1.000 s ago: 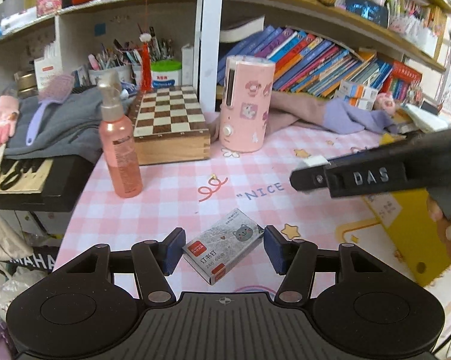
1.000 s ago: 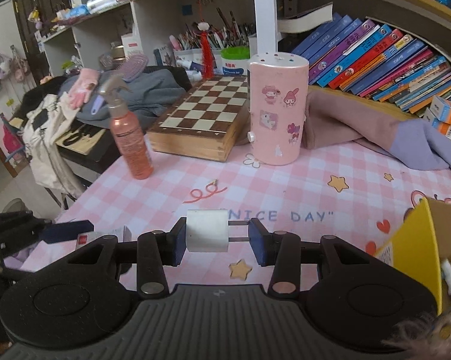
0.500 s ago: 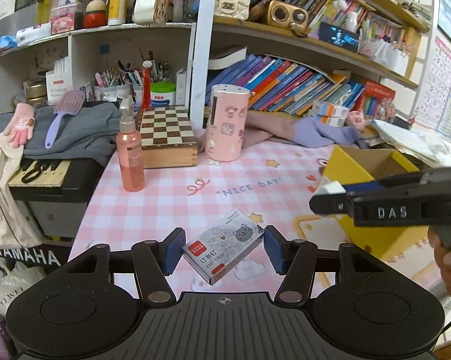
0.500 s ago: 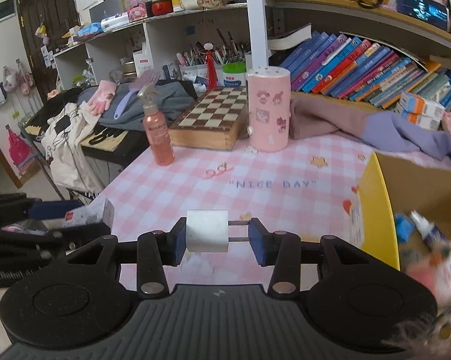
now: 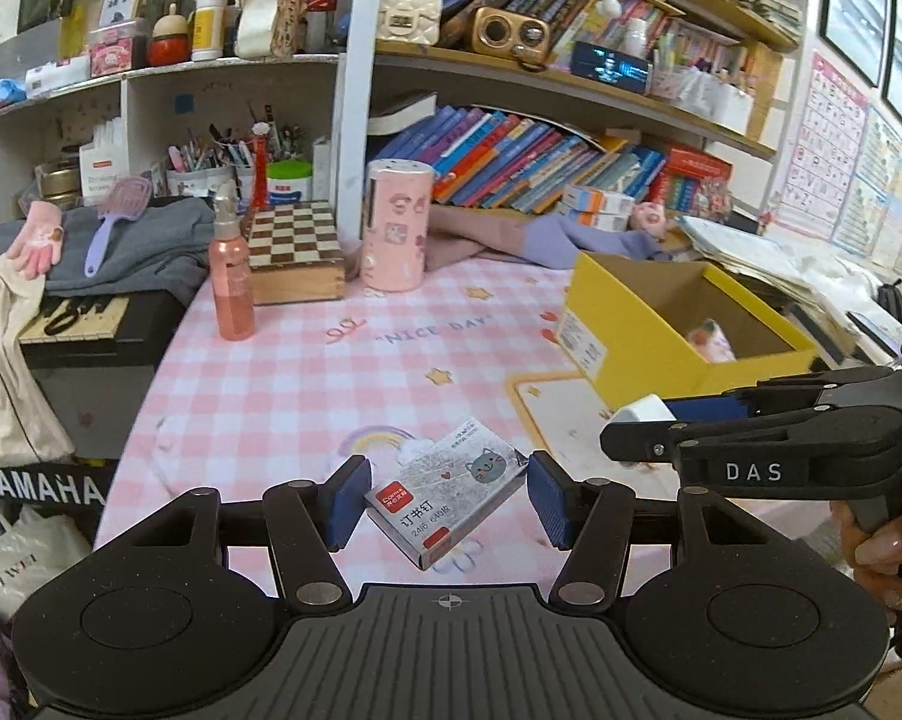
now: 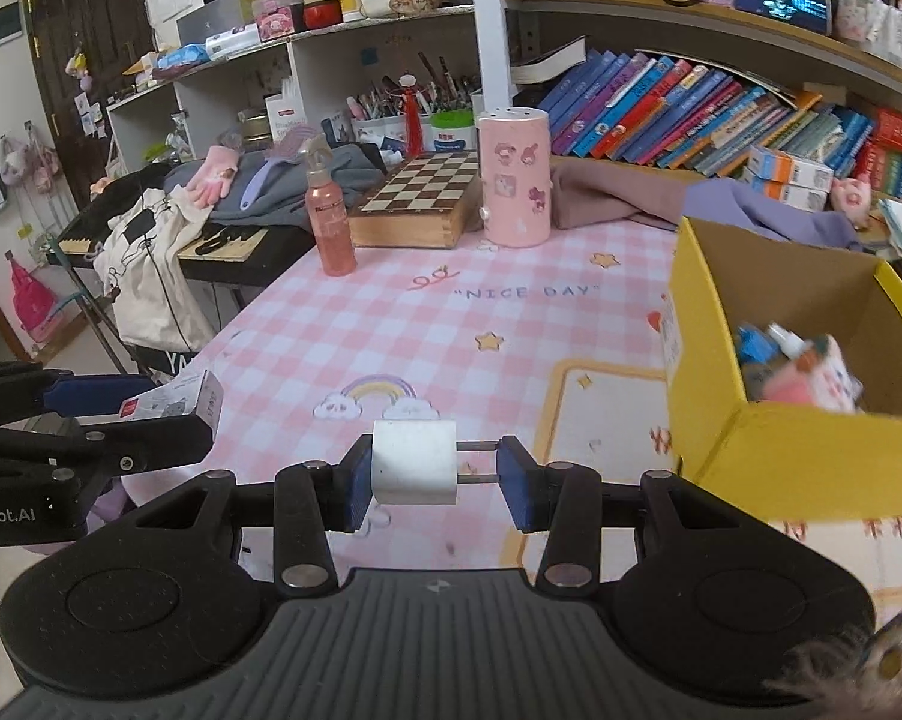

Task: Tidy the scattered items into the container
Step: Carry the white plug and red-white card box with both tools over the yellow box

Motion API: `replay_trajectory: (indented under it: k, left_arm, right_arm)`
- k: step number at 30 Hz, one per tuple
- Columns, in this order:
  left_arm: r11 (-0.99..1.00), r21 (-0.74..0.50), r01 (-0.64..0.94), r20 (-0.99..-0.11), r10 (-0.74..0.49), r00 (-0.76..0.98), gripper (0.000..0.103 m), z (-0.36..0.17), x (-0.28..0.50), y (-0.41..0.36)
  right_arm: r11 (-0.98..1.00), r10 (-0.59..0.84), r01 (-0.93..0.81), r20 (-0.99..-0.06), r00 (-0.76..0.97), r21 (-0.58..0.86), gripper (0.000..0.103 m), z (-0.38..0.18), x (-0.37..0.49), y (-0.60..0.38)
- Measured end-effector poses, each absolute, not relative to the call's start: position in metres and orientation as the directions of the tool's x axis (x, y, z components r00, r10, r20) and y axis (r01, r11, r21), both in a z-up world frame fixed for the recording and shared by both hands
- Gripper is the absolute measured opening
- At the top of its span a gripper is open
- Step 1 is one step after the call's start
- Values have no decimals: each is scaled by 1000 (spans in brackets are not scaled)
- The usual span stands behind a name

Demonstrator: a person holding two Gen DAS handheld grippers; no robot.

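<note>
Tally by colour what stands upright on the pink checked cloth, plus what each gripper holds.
Pink: 2, spray bottle and sticker canister
Yellow: 1, yellow box
White: 1, white cylinder in right gripper
Silver: 1, staples box in left gripper
Total: 5

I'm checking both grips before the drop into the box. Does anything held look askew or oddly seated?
Yes. The staple box sits diagonally in the left gripper, pinched across its corners. The white cylinder with two pins sits off-centre in the right gripper, body against one pad, only the pins reaching the other. The yellow box looks upright.
</note>
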State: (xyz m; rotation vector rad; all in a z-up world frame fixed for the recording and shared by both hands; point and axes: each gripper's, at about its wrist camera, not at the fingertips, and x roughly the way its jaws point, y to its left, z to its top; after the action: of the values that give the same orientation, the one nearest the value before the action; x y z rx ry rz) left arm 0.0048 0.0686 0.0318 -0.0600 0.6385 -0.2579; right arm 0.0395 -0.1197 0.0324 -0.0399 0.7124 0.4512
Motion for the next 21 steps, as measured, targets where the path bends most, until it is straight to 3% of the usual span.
replay_trajectory:
  k: [21]
  left_arm:
    - [883,-170,437,-585,-447,677,57,29,-21,5]
  right_arm:
    - [979,203,-171,-662,722,115,41,31,-38,-193]
